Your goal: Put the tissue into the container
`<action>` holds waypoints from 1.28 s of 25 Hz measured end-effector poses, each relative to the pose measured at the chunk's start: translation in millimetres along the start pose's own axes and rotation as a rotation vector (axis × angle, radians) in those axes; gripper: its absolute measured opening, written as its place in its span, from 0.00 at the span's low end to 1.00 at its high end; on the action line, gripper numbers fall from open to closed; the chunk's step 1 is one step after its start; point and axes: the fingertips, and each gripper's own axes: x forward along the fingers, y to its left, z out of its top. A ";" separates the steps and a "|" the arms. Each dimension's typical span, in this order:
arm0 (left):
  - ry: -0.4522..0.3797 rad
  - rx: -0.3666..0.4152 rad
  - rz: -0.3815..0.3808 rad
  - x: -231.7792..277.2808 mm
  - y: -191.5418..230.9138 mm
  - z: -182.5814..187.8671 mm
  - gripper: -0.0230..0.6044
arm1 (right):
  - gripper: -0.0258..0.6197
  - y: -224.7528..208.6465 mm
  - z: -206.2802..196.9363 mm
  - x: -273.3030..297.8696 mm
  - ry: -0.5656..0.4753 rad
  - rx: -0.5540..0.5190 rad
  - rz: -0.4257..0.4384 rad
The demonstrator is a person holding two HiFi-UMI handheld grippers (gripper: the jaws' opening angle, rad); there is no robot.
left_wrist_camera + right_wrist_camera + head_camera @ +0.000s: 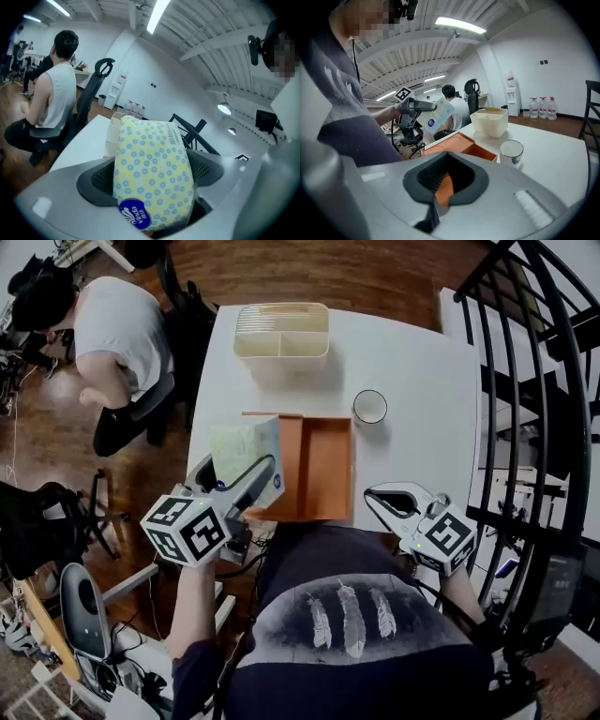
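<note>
**Tissue pack lifted, not yet in the box**

The tissue pack, yellow with blue rings, is in the air above the left edge of the orange box. It is tilted and partly overlaps the box's left wall as the head view shows it. The left tool is clenched on it: the left gripper view shows the pack filling the space between the widely spread jaws, with both pads against its sides.

The orange box lies open, and what can be seen of its floor is bare. So the pickup looks done, while the carry over the opening, the lowering and the release remain. This assumes the orange box is the container meant, which seems likely since it is the nearest one.

Right of the orange box, near the person's body, the right tool is closed with nothing in it. Only the box's orange shows through the gap behind its pads.

Beyond the orange box on the white worktop stand a white cup and, further off, a cream divided bin. Another person sits off the worktop, to the left of the box.
</note>
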 end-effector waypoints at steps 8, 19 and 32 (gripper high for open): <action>0.051 0.025 -0.082 38.0 -57.9 -15.8 0.74 | 0.04 -11.6 -7.9 -23.7 -0.028 0.030 -0.035; 0.149 -0.105 -0.057 82.4 -62.6 -71.1 0.75 | 0.04 -16.8 -19.3 -30.3 -0.024 0.054 -0.040; 0.331 0.024 0.058 133.8 -40.8 -143.3 0.75 | 0.04 -15.6 -22.1 -27.1 0.011 0.047 -0.014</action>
